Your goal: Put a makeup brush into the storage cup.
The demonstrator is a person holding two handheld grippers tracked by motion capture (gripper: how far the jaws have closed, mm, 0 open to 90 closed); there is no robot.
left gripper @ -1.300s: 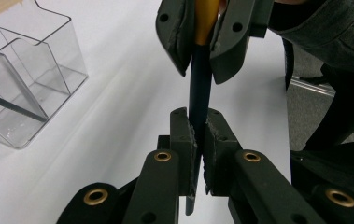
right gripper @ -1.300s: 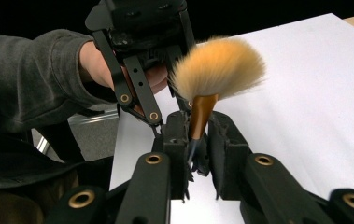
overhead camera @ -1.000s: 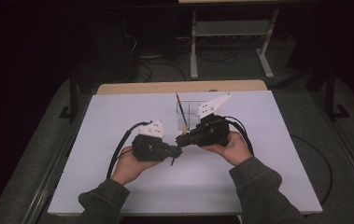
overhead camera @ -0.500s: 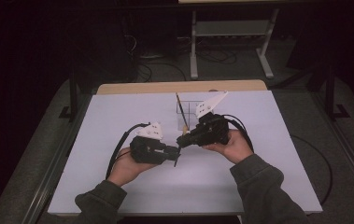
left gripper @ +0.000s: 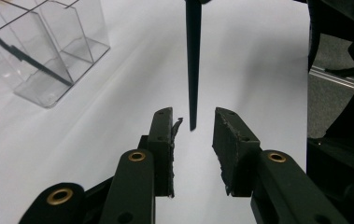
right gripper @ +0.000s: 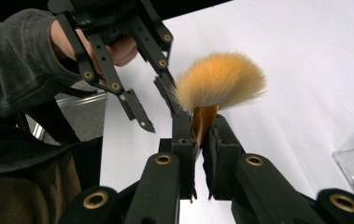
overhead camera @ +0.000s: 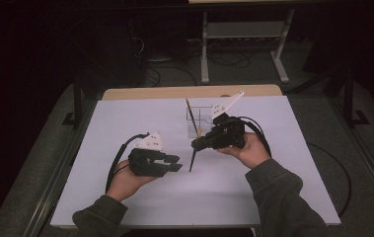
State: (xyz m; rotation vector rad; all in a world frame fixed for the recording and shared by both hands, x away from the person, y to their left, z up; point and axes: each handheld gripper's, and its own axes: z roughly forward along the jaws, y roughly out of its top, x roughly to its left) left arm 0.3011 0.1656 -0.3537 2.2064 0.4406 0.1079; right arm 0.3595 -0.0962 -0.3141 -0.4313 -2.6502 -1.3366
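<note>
Between right gripper point(right gripper: 201, 122) pads: fluffy orange brush point(right gripper: 219, 81) clamped; left gripper point(left gripper: 193, 122) just opened, w/ slim handle between.

Makeup brush point(overhead camera: 193, 159): slim black handle, copper ferrule, fluffy orange bristles; hanging tilted above the white table, handle tip pointing down.

Dim, dark surroundings, bright white tabletop

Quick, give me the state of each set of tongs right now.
Left tongs: open, jaws have just been opening; the brush's dark handle tip sits between them, untouched.
Right tongs: shut on the brush at its orange neck, below the bristles.
</note>
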